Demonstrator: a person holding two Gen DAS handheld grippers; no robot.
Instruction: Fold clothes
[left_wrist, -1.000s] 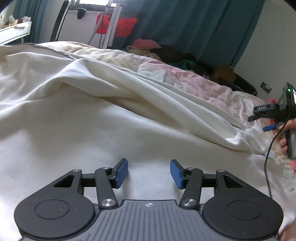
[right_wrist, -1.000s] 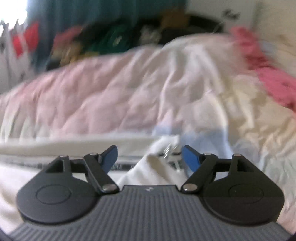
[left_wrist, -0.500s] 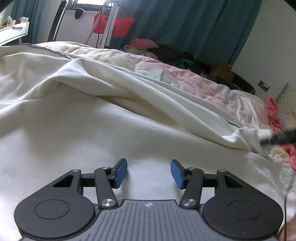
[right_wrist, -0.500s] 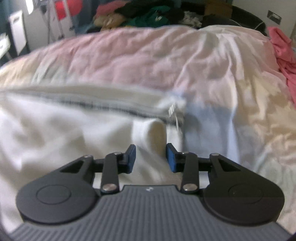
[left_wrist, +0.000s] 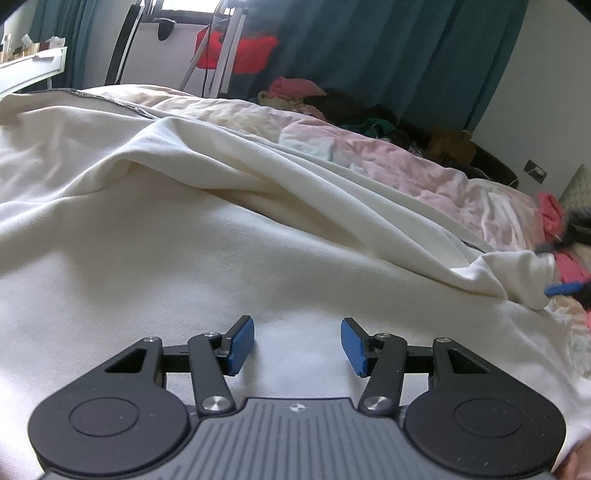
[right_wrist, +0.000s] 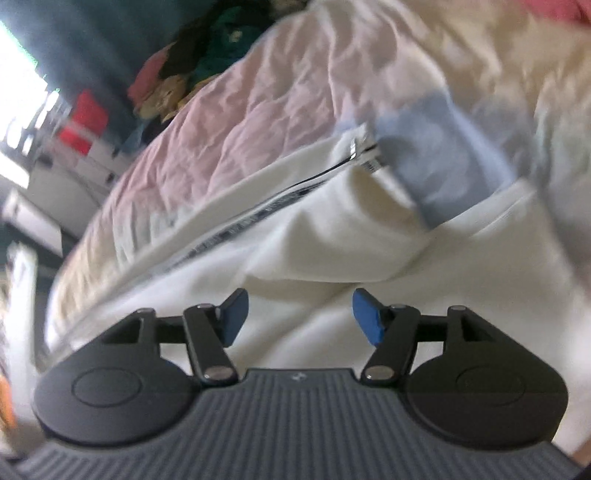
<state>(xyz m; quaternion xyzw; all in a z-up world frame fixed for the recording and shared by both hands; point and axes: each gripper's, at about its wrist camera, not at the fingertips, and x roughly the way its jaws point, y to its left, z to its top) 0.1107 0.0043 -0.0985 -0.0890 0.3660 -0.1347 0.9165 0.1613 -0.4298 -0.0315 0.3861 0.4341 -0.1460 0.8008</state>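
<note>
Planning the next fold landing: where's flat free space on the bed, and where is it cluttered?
Flattest patch: the smooth spread of the cream garment just ahead of the open left gripper, bordered behind by its raised fold. The pink quilt beyond lies bare but wrinkled. Crowded: the clothes pile at the curtain, and the garment's zipper corner ahead of the open right gripper.

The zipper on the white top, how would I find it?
Look at the bed with the pink quilt. The white top lies on it, and the zipper is the dark line along its edge beside the quilt, ending at a small silver pull.
</note>
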